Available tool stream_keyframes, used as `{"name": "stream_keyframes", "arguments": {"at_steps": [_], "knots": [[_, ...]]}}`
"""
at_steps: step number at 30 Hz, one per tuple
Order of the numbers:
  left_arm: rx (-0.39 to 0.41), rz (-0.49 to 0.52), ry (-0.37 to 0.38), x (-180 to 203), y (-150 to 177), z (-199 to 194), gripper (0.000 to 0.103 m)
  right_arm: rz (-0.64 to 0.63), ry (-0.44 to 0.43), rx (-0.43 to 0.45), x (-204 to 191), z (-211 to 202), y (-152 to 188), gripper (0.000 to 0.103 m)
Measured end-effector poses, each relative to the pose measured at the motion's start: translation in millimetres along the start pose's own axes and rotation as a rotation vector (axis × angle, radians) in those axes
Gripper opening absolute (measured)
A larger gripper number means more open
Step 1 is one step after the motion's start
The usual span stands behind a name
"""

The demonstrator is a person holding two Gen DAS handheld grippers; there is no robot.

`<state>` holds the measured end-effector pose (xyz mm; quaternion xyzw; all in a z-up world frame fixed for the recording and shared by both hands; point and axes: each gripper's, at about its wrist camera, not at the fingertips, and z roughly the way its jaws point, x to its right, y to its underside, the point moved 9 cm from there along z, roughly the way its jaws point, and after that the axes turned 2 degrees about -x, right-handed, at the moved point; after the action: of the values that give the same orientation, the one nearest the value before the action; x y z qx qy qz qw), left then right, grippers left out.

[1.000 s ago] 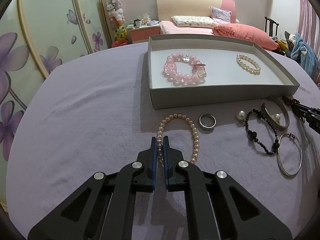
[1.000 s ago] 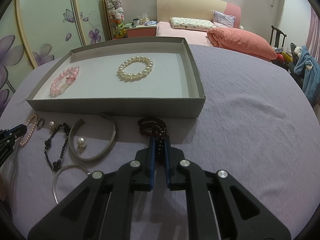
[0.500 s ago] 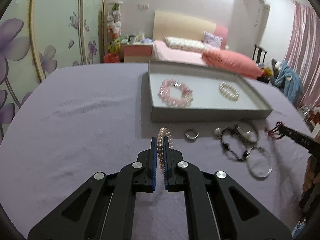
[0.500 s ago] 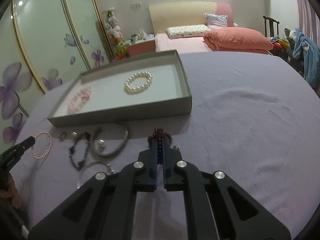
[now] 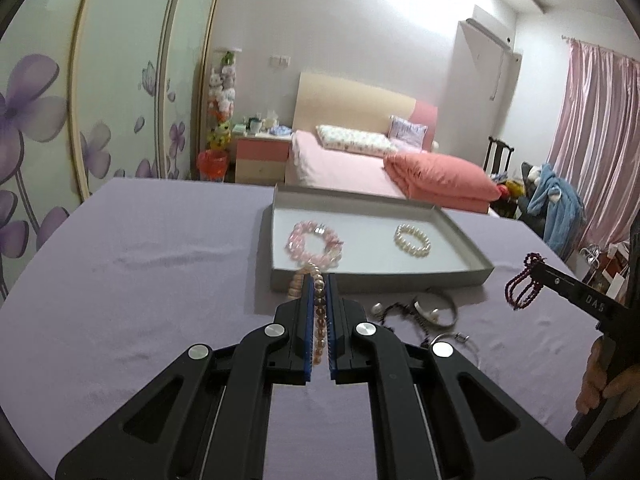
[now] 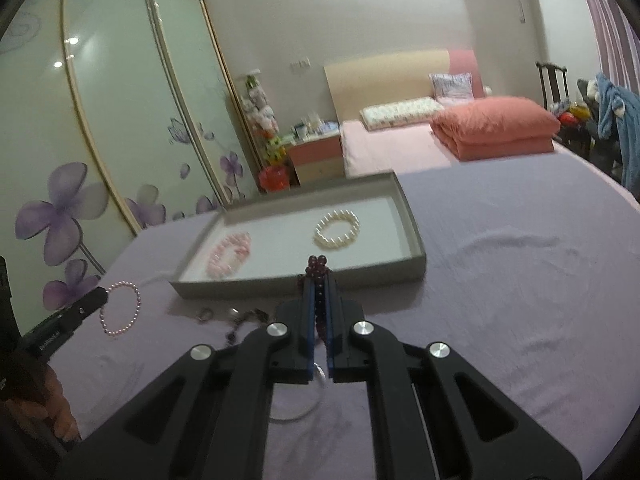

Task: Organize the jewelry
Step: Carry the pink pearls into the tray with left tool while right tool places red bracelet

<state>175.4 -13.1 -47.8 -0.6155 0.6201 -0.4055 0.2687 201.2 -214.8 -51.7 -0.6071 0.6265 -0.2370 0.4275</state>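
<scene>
Pink pearl bracelet (image 5: pixel 318 300) pinched in left claw (image 5: pixel 319 280); maroon bracelet (image 6: pixel 318 280) in right claw (image 6: pixel 319 282).

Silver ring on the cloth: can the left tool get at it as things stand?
Probably not yet. The left tool is shut on the pink pearl bracelet, so its jaws are occupied. The silver ring itself lies uncovered in front of the tray.

I count two hand-held grippers, my left (image 5: pixel 319 280) and my right (image 6: pixel 319 284), and one grey tray (image 5: pixel 380 278) on the surface (image 5: pixel 140 280). Two bracelets lie in the tray: one pink bead bracelet (image 5: pixel 314 242) and one white pearl bracelet (image 5: pixel 413 241). Two more hang clamped: one pink pearl strand (image 5: pixel 318 304) and one dark red bead bracelet (image 6: pixel 318 268). One silver cuff (image 5: pixel 440 312) lies outside the tray.
</scene>
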Motion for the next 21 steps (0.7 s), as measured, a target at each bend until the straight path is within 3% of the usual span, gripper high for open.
{"name": "stream_keyframes", "arguments": {"at_steps": [12,21], "knots": [[0.136,0.057,-0.005,28.7,-15.3,-25.9,0.006,-0.093,0.002,0.170,-42.8,-34.5,-19.5,0.005],[0.187,0.071,-0.014,37.7,-18.0,-34.4,0.006,-0.146,0.026,0.249,-58.8,-51.5,-23.7,0.005]]}}
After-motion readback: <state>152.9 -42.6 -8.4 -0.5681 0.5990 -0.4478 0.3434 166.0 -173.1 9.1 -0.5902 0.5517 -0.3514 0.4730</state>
